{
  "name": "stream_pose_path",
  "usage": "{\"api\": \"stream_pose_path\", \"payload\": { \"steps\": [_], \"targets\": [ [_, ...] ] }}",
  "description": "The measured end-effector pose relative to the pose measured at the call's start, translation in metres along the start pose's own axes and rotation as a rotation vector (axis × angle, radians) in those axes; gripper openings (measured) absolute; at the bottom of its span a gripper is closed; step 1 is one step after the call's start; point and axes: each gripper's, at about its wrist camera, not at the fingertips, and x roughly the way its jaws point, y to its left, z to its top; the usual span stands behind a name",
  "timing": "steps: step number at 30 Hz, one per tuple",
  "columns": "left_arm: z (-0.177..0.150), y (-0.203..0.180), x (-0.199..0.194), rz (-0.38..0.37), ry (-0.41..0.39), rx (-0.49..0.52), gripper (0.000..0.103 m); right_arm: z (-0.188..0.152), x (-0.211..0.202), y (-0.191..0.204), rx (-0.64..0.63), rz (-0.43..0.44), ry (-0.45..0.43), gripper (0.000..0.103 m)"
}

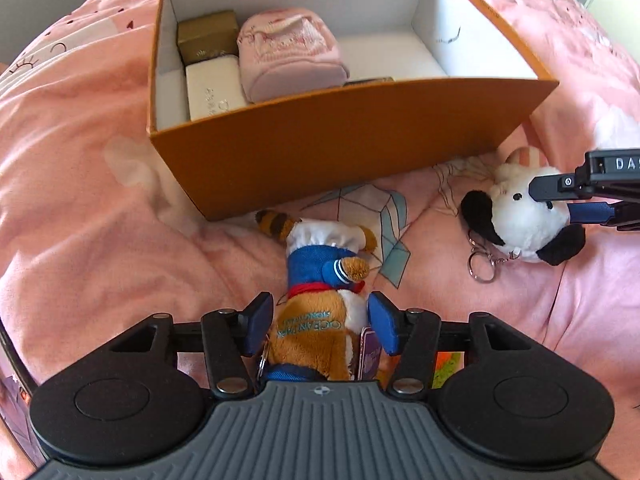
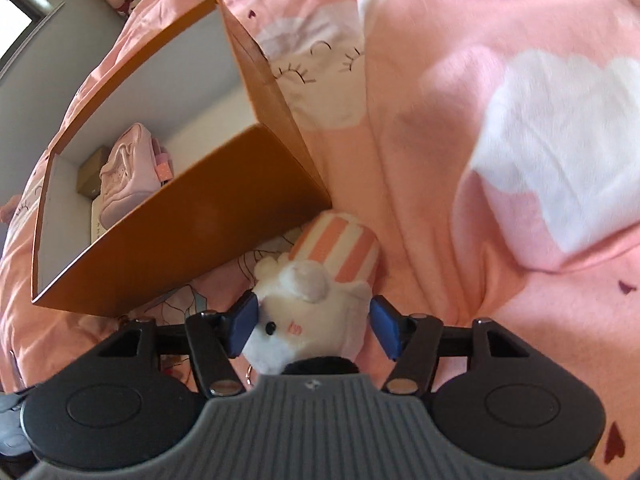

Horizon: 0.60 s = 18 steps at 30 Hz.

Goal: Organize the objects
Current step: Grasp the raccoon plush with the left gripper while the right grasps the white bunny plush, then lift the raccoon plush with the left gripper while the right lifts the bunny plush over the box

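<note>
Orange box (image 1: 320, 152) on bed (image 1: 80, 200) already holds pouch (image 1: 290, 58), two small boxes

Fox plush (image 1: 320, 280) and cow plush (image 1: 524, 216) lie outside, against box front wall

Left tongs (image 1: 320, 326) and right tongs (image 2: 314, 326) straddle them, jaws apart, nothing gripped

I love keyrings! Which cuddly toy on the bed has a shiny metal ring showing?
The black-and-white plush with black ears; its silver keyring lies on the pink bedding beside it. The brown plush in the blue jacket shows no such ring.
</note>
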Motion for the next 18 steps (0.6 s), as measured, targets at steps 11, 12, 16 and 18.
{"api": "stream_pose_path", "payload": {
  "steps": [11,12,16,18],
  "targets": [
    [0.003,0.004,0.024,-0.033,0.058,-0.031,0.063,-0.007,0.037,-0.012,0.125,0.134,0.116,0.068],
    [0.003,0.004,0.027,-0.034,0.063,-0.032,0.063,-0.007,0.038,-0.008,0.105,0.126,0.111,0.067],
    [0.001,0.004,0.029,-0.047,0.063,-0.042,0.059,-0.014,0.036,0.01,-0.011,0.091,0.089,0.064],
    [0.0,0.005,0.028,-0.054,0.055,-0.05,0.057,-0.019,0.033,0.022,-0.082,0.069,0.073,0.062]
  ]
}}
